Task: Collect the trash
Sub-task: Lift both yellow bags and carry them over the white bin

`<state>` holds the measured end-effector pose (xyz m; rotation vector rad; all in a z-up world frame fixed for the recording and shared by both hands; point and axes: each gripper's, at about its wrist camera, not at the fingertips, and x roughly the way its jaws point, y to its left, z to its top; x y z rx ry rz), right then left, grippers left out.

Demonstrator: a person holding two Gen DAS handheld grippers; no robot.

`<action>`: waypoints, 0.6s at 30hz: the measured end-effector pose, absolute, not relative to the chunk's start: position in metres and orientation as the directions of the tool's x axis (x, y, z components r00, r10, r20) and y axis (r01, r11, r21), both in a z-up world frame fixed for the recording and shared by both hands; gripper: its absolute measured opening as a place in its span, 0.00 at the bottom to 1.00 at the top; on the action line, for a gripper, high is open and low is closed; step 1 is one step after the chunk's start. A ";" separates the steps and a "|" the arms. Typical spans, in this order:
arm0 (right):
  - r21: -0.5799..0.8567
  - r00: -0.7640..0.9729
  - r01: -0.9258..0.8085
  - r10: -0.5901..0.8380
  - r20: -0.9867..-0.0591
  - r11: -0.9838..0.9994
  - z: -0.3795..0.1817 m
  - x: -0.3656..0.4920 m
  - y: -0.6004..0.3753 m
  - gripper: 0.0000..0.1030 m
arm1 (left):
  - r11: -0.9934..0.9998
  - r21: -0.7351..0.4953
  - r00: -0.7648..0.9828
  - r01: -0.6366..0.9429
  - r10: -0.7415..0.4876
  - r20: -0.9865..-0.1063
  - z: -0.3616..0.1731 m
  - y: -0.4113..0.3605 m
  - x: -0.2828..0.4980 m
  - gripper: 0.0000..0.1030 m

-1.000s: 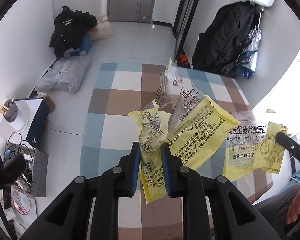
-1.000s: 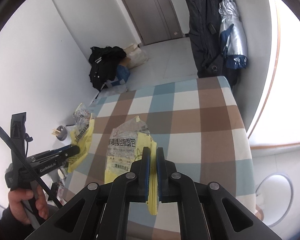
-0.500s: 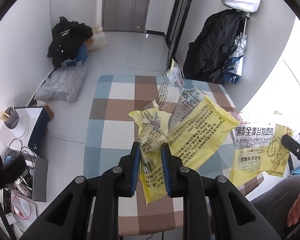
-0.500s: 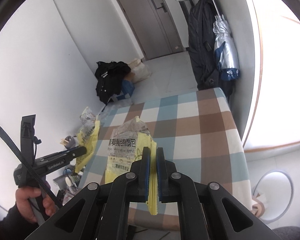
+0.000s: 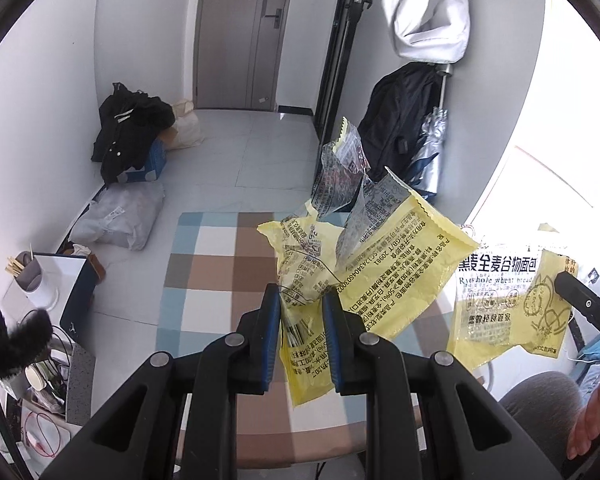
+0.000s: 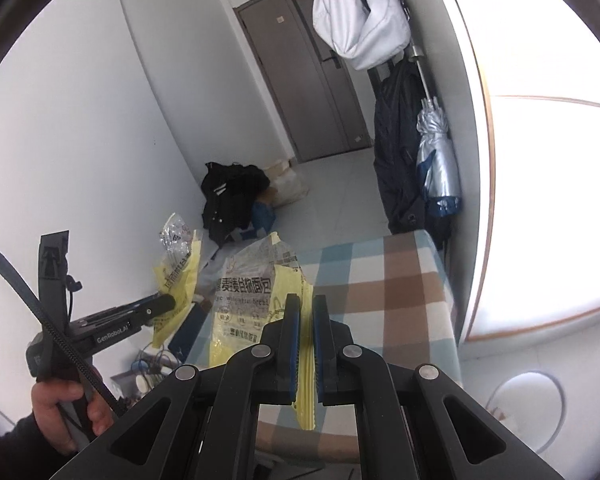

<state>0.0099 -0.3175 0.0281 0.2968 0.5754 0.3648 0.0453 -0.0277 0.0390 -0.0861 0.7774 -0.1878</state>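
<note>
My left gripper [image 5: 300, 300] is shut on a bunch of crumpled yellow and clear bread wrappers [image 5: 380, 264], held up in the air above the checked table [image 5: 208, 276]. My right gripper [image 6: 306, 304] is shut on another yellow and clear bread wrapper [image 6: 244, 292], also lifted off the table [image 6: 404, 280]. That second wrapper [image 5: 500, 300] hangs at the right of the left wrist view. In the right wrist view the left gripper [image 6: 168, 302] shows at the left with its wrappers [image 6: 176, 272], held by a hand [image 6: 64, 408].
The small table has a blue, brown and white checked cloth. On the floor lie a black jacket [image 5: 128, 128], bags [image 5: 120, 220] and a box with cups and cables [image 5: 52, 280]. A dark coat and folded umbrella [image 6: 436, 160] hang by the wall. A grey door [image 5: 240, 32] is at the back.
Both grippers have risen and drawn back from the table with their wrappers. The table looks smaller and lower, and more of the door and hanging clothes shows.
</note>
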 end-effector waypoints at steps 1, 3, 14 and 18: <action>0.370 0.783 -0.251 0.412 -0.466 0.894 0.030 0.008 -0.321 0.05 | 0.979 -0.146 0.700 0.140 -0.203 -0.685 0.041 -0.031 0.044 0.16; 0.369 0.794 -0.249 0.407 -0.451 0.895 0.037 0.003 -0.332 0.05 | 0.977 -0.147 0.708 0.152 -0.211 -0.674 0.049 -0.042 0.041 0.16; 0.395 0.858 -0.154 0.321 -0.401 0.906 0.052 -0.025 -0.414 0.05 | 0.953 -0.118 0.709 0.280 -0.288 -0.643 0.070 -0.125 0.037 0.16; 0.405 0.877 -0.098 0.271 -0.396 0.909 0.054 -0.036 -0.455 0.05 | 0.930 -0.123 0.683 0.346 -0.340 -0.646 0.072 -0.165 0.041 0.16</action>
